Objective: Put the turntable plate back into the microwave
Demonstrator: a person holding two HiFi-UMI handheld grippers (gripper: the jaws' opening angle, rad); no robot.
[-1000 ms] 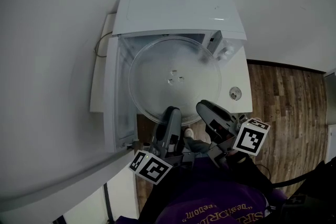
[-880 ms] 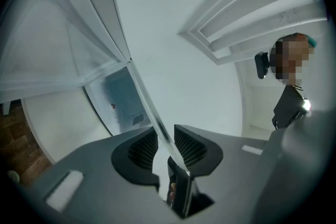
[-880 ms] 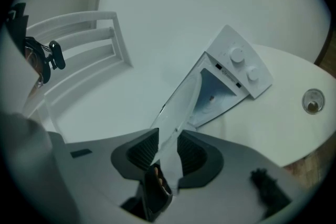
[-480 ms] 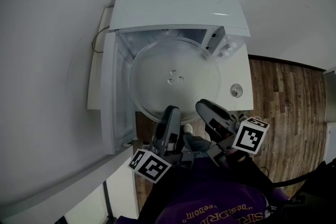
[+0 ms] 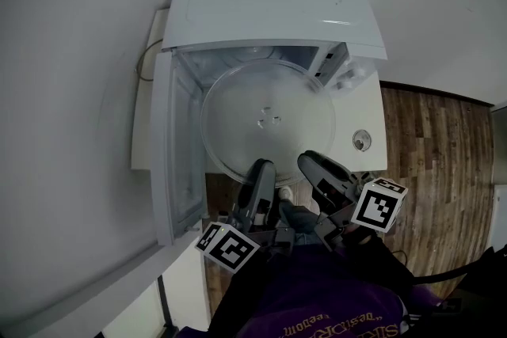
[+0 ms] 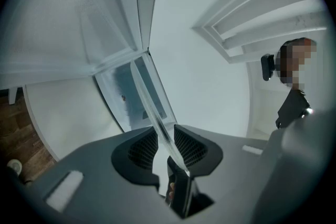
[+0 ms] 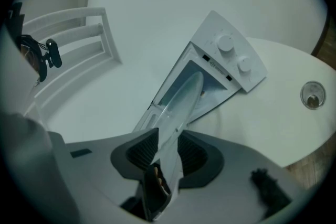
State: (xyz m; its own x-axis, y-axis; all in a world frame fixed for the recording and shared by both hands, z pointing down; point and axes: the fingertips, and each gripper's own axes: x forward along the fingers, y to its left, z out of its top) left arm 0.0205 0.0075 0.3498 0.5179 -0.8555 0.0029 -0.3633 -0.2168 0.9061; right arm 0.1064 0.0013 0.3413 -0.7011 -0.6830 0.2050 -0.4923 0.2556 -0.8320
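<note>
**Turntable plate held by both grippers at the open microwave**

The glass turntable plate (image 5: 265,119) is held about level by its near rim. Its far part is seen inside the open cavity of the white microwave (image 5: 269,0), and its near part projects out of the front, towards the near edge of the white desk (image 5: 360,111). The left gripper (image 5: 257,178) is closed on the rim at the near left, with the glass edge pinched between its two ribbed pads and the jaws parted only by the thickness of the plate. The right gripper (image 5: 317,170) is clamped in the same way on the rim just beside it, at the near right. The microwave door (image 5: 162,146) is swung open at the left. A small round object (image 5: 362,140) is seen near the desk's right edge, beside the microwave's two control knobs (image 7: 233,52).
</note>
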